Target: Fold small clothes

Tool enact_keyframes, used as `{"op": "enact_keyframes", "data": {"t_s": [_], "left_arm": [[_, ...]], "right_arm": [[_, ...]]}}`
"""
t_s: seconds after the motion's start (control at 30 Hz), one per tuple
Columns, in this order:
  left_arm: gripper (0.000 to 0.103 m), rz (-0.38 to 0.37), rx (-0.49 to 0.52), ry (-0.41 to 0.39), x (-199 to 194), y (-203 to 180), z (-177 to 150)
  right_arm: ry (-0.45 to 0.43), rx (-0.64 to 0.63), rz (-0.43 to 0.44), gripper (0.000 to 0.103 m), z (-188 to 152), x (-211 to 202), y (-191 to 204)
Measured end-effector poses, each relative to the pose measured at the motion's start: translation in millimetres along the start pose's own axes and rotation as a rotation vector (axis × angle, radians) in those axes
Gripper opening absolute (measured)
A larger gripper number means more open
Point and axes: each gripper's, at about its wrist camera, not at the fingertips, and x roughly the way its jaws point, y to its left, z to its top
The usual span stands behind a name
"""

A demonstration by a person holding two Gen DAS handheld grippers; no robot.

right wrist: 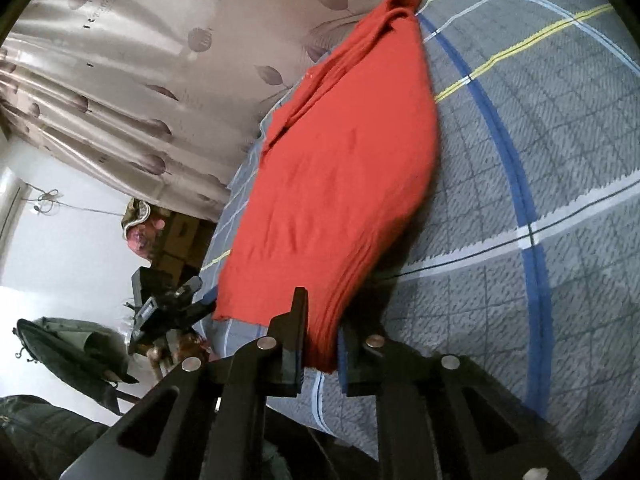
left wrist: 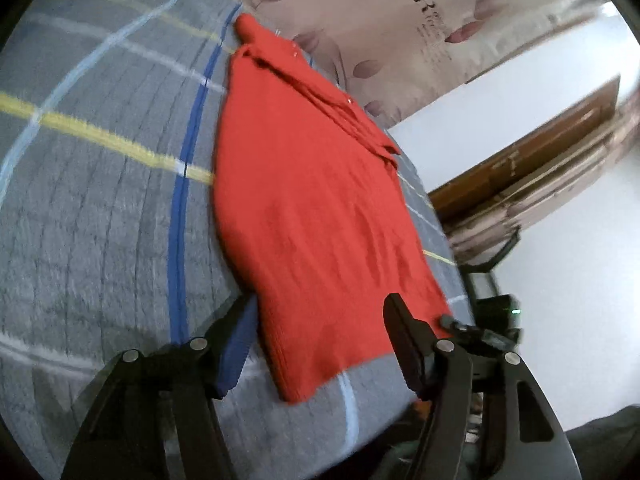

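A red garment (left wrist: 312, 208) is lying flat on a grey plaid bedspread (left wrist: 100, 208), its collar end pointing toward the leaf-print curtain (left wrist: 360, 8) and its hem end lying nearest the cameras, close to the bed's near edge; the left claw (left wrist: 320, 332) is standing apart, straddling one hem corner, with its fingers (left wrist: 404, 344) not pressing the cloth; the right claw (right wrist: 322, 344) is sitting clamped on the other hem corner, a stacked fold of red edge pinched between its pads; on the far side of the garment only a thin strip of bedspread is showing before the bed drops off; on the other side, broad open bedspread is stretching away, offering free room.
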Motion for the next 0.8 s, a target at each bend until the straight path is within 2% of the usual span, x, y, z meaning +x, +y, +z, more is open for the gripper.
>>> {"op": "enact_keyframes", "data": {"t_s": [0.13,0.17,0.23,0.3,0.37,0.47,0.5,0.53,0.57,0.6,0.63,0.7,0.77,0.8], "left_arm": [[0.069,0.006,-0.015,0.059,3.9,-3.5,3.0],[0.075,0.009,-0.016,0.066,5.6,-5.5,3.8],[0.094,0.000,-0.016,0.071,11.9,-14.2,5.7],[0.100,0.013,-0.011,0.065,16.2,-20.0,4.5],[0.100,0.046,0.006,0.046,21.8,-25.6,3.7],[0.098,0.053,0.016,0.034,24.6,-29.0,1.6],[0.085,0.060,0.017,0.030,24.9,-29.8,1.6],[0.056,0.067,0.016,0.041,27.1,-28.9,1.1],[0.040,0.067,-0.005,0.079,33.5,-24.4,0.3],[0.016,0.062,-0.034,0.109,39.2,-19.1,-1.4],[0.010,0.037,-0.082,0.121,44.3,-8.7,-4.0],[0.010,0.005,-0.103,0.100,42.6,-3.2,-5.1],[0.010,0.021,-0.082,0.096,40.8,-7.9,-7.0],[0.010,0.028,-0.066,0.089,40.8,-10.5,-7.9]], "right_arm": [[0.002,0.021,0.014,0.017,3.7,0.6,-2.2],[0.003,0.024,0.012,0.017,4.8,0.8,-2.6],[-0.004,0.046,0.034,0.021,8.2,0.8,-4.3],[-0.014,0.064,0.057,0.023,9.7,1.1,-6.4],[-0.018,0.063,0.062,0.023,10.3,1.0,-7.2],[-0.028,0.091,0.095,0.023,10.1,-1.2,-13.1],[-0.032,0.100,0.104,0.023,9.6,-2.0,-15.0],[-0.036,0.106,0.110,0.023,9.2,-2.1,-15.7],[-0.039,0.110,0.112,0.023,8.9,-2.2,-16.2],[-0.041,0.113,0.113,0.023,8.8,-2.2,-16.4],[-0.040,0.113,0.112,0.023,8.7,-2.7,-16.6],[-0.040,0.105,0.096,0.020,8.0,-2.8,-16.0],[-0.035,0.095,0.058,0.013,7.0,-0.5,-16.0],[-0.032,0.095,0.043,0.005,6.8,0.7,-16.9]]}}
